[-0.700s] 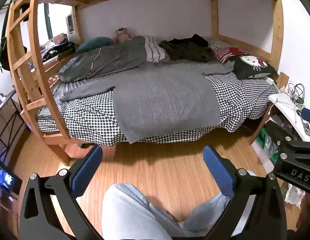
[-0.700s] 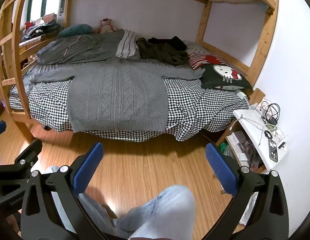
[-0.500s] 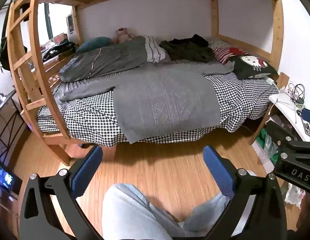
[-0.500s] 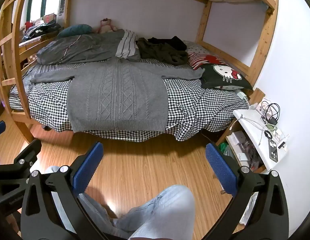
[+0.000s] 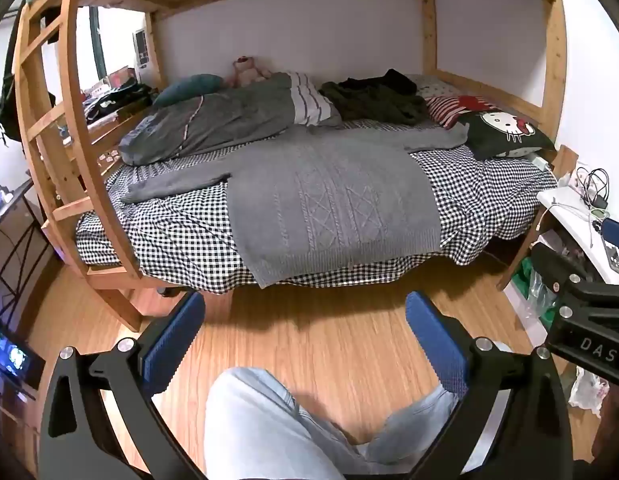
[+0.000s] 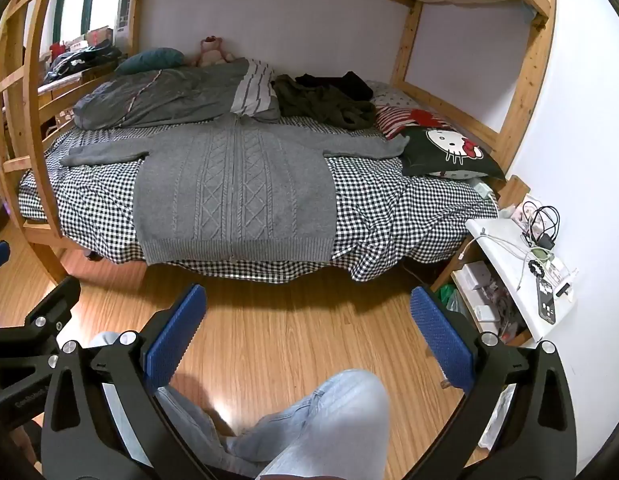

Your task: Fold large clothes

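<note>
Lying flat across the checked sheet (image 6: 389,208) of the wooden bunk bed (image 6: 525,80), a grey cable-knit cardigan (image 6: 237,188) is spread face up with its zip running down the middle, both sleeves stretched out sideways and its ribbed hem hanging just over the bed's near edge. Behind the cardigan, toward the wall, sit a rolled grey duvet (image 6: 161,96), a teal pillow (image 6: 153,60), a pink soft toy (image 6: 213,50) and a heap of dark clothes (image 6: 325,98); beside the cardigan's right sleeve end lies a black cat-face cushion (image 6: 449,152), with a red-striped pillow (image 6: 401,116) just behind it. Well short of the cardigan, over the wood floor (image 6: 301,328), the left gripper (image 5: 305,312) and the right gripper (image 6: 309,308) both hang with their blue-padded jaws spread wide and nothing between them (each shows at the edge of the other's view, so they are side by side). Below the grippers, nearer than the cardigan, a person's legs in pale jeans (image 6: 329,424) fill the bottom of both views. To the right of the cardigan, off the foot of the bed, a white side table (image 6: 505,248) carries tangled cables (image 6: 543,220) and a dark remote (image 6: 547,300). To the left of the cardigan rises the bed's wooden ladder (image 5: 57,120).
</note>
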`<state>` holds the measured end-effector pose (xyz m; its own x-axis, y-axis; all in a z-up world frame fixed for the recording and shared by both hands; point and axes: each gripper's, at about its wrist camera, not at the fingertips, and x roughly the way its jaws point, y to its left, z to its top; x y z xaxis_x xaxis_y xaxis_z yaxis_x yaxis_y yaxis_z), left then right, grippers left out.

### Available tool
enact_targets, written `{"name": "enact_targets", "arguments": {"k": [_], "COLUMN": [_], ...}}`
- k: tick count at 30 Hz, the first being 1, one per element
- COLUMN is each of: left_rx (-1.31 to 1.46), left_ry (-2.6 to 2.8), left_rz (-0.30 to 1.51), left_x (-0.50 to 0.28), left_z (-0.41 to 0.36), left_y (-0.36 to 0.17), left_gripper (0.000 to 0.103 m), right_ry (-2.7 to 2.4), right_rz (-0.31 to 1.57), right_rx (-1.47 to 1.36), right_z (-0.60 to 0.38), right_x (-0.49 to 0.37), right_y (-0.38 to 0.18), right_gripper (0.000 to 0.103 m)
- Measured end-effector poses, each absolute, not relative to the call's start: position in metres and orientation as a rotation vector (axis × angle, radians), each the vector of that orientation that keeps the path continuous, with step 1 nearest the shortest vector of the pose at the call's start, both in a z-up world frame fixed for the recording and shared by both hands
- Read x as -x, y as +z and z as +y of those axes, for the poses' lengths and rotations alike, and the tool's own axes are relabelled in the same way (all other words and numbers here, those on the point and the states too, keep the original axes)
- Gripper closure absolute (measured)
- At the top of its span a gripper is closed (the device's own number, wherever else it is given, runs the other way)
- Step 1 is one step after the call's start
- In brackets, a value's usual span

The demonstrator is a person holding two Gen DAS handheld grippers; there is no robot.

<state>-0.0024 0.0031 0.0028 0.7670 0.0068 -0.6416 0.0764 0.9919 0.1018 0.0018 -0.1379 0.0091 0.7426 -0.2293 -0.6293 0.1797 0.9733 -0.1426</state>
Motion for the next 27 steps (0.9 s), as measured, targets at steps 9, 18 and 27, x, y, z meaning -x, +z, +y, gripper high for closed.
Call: {"name": "enact_targets", "arguments": {"k": [9, 18, 27], "left_rx": [-0.126, -0.128, -0.125], "left_ry": [-0.041, -0.043, -0.04], "left_rz": [0.696, 0.696, 0.695], "left_x": [0.0028, 0.0033, 0.0007], "left_z": [0.0033, 0.0041, 0.0018], "left_y": [0.0028, 0.005, 0.0029], "left_gripper": [0.004, 0.004, 0.004], "right_ry": [-0.224, -0.223, -0.222], "right_rz": [0.699, 0.7, 0.701], "right_rx": [0.074, 0.074, 0.073], "right_z": [-0.1378, -0.1368, -0.1384], "right_x": [-0.0018, -0.0017, -0.0021], "right_y": [0.0092, 0.0093, 0.011], "right_gripper": [0.002, 0.002, 0.002]}}
